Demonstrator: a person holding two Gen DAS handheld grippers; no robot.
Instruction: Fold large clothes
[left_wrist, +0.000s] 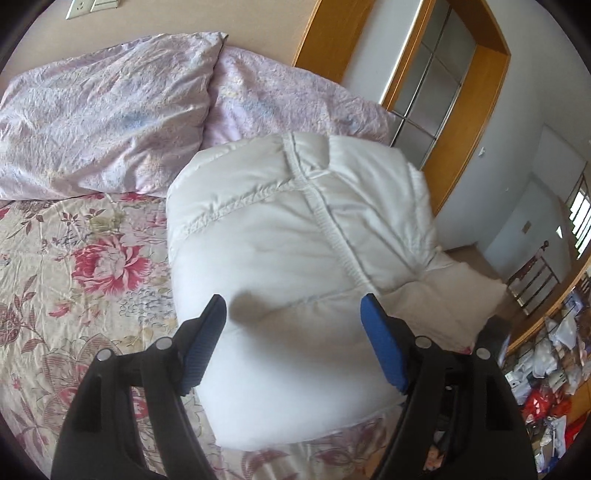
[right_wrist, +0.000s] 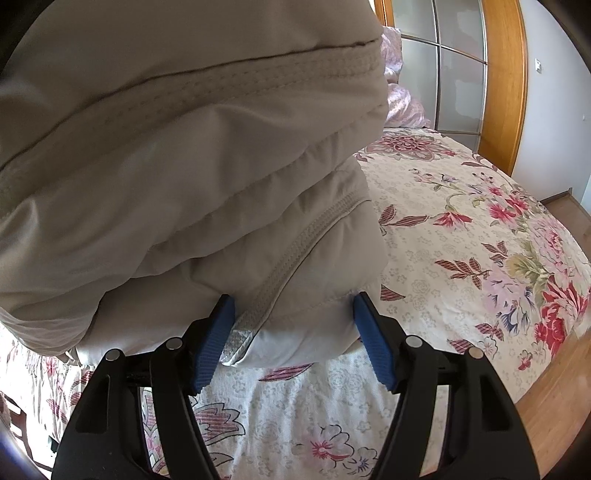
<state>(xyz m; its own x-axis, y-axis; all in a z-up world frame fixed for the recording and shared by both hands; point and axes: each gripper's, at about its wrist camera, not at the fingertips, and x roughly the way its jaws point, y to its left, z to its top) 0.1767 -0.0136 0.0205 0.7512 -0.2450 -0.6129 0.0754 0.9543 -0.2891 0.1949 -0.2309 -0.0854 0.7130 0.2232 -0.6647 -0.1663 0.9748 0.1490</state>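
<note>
A white puffy jacket (left_wrist: 295, 251) lies folded into a thick bundle on the floral bed sheet (left_wrist: 74, 258). My left gripper (left_wrist: 293, 306) is open and hovers over the bundle's near part, its blue pads apart on either side. In the right wrist view the same white jacket (right_wrist: 184, 166) fills the upper left, with a zipper (right_wrist: 280, 273) running down its lower fold. My right gripper (right_wrist: 293, 306) is open, its blue pads on either side of the bundle's bottom corner, close to the fabric.
A pale purple quilt (left_wrist: 103, 118) is piled at the head of the bed. A wooden-framed sliding wardrobe (left_wrist: 436, 92) stands beyond it. A cluttered shelf of bags (left_wrist: 546, 369) is at the right. The sheet (right_wrist: 461, 240) spreads right to the bed's edge, with wooden floor (right_wrist: 554, 387) past it.
</note>
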